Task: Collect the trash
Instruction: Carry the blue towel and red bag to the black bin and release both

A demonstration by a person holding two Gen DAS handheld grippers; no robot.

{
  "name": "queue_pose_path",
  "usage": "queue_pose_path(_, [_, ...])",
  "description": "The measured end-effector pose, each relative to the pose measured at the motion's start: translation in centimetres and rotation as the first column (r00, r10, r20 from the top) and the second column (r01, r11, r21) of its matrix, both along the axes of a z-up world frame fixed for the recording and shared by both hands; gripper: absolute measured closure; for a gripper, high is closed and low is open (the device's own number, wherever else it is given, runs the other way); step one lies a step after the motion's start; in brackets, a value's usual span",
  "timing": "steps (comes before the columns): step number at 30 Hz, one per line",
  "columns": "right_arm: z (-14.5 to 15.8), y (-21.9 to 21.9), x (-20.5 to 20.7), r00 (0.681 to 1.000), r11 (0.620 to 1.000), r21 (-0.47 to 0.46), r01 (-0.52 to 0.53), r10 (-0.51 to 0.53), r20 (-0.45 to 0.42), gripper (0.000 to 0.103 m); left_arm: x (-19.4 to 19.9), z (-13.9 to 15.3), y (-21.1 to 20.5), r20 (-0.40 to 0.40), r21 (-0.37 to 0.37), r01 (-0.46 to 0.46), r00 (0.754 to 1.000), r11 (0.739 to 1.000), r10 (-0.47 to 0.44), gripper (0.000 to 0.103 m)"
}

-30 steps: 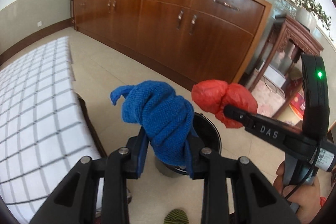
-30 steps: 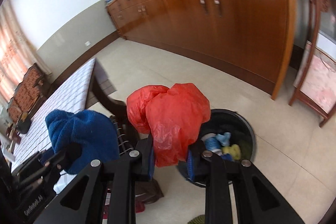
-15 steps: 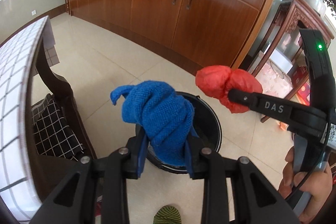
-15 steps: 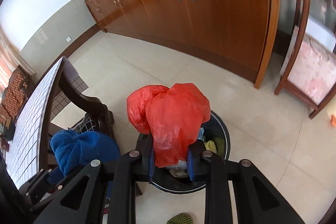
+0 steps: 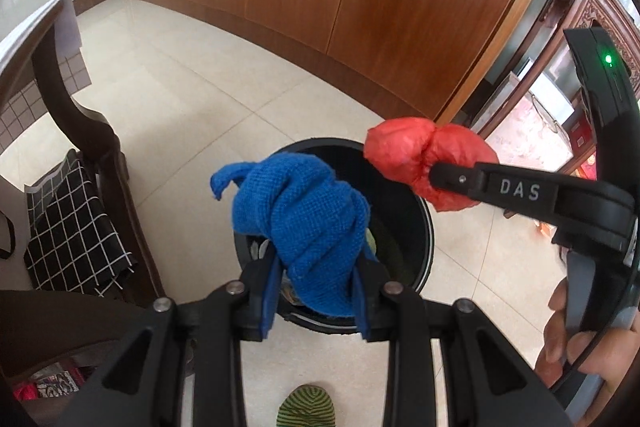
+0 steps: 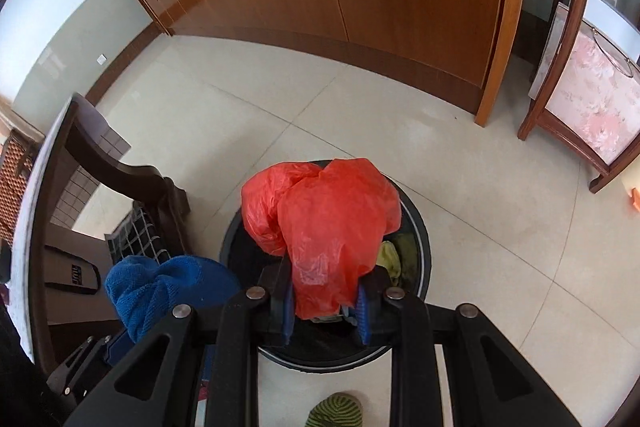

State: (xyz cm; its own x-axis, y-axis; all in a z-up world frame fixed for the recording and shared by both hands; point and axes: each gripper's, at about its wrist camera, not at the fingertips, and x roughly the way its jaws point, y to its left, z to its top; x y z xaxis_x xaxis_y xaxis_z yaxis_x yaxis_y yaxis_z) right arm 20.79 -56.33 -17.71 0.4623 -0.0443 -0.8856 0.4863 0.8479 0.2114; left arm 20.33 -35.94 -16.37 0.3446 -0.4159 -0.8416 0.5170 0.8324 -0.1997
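- Since the earlier frames both claws have come down over the black bin (image 5: 424, 227), which has drawn nearer below them.
- "DAS" reads on the right claw (image 5: 430, 173), in the left wrist view only.
- Left claw (image 5: 318, 293) pinches the blue cloth (image 5: 304, 223) above the bin.
- Right claw pinches the red plastic bag (image 6: 332, 227) over the bin's mouth.
- Only the right wrist view shows yellow-green trash (image 6: 390, 259) inside.

Right hand-held gripper (image 6: 324, 301) clamping red plastic bag (image 6: 328, 223), above black bin (image 6: 420, 227); blue cloth (image 6: 160, 287) at left
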Motion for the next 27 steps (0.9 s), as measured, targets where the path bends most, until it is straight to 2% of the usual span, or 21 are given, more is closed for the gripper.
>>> queue_pose_path(9, [-2.1, -0.8, 1.3, 0.997, 1.0, 0.014, 0.004, -0.003, -0.071, 0.076, 0.9, -1.6, -1.3, -0.065, 0.008, -0.001, 0.998, 1.0, 0.002, 0.064])
queue_pose_path(12, [-2.3, -0.9, 1.8, 0.997, 1.0, 0.018, 0.006, -0.004, -0.075, 0.075, 1.1, -1.9, -1.5, -0.075, 0.012, -0.005, 0.997, 1.0, 0.006, 0.051])
queue_pose_path(14, [-2.5, -0.9, 2.0, 0.996, 1.0, 0.012, 0.006, -0.005, -0.087, 0.069, 1.4, -2.0, -1.7, -0.074, 0.017, -0.009, 0.997, 1.0, 0.011, 0.037])
queue_pose_path(15, [-2.7, -1.0, 2.2, 0.996, 1.0, 0.021, 0.007, -0.005, -0.091, 0.067, 1.4, -2.0, -1.7, -0.073, 0.019, -0.011, 0.997, 1.0, 0.012, 0.036])
queue_pose_path(17, [-2.6, -1.1, 2.2, 0.995, 1.0, 0.012, 0.018, -0.017, -0.093, 0.054, 1.6, -1.7, -1.6, -0.063, 0.024, -0.016, 0.998, 1.0, 0.017, 0.036])
queue_pose_path(19, [-2.2, -1.2, 2.1, 0.997, 1.0, 0.002, 0.03, -0.029, -0.078, 0.049, 1.6, -1.1, -1.3, -0.048, 0.015, -0.026, 0.998, 1.0, 0.027, 0.036])
queue_pose_path(27, [0.5, -0.5, 0.9, 0.998, 0.997, -0.062, 0.053, -0.054, -0.01, 0.048, 0.0, 3.7, 0.5, 0.075, -0.014, -0.039, 0.996, 0.999, 0.039, 0.036])
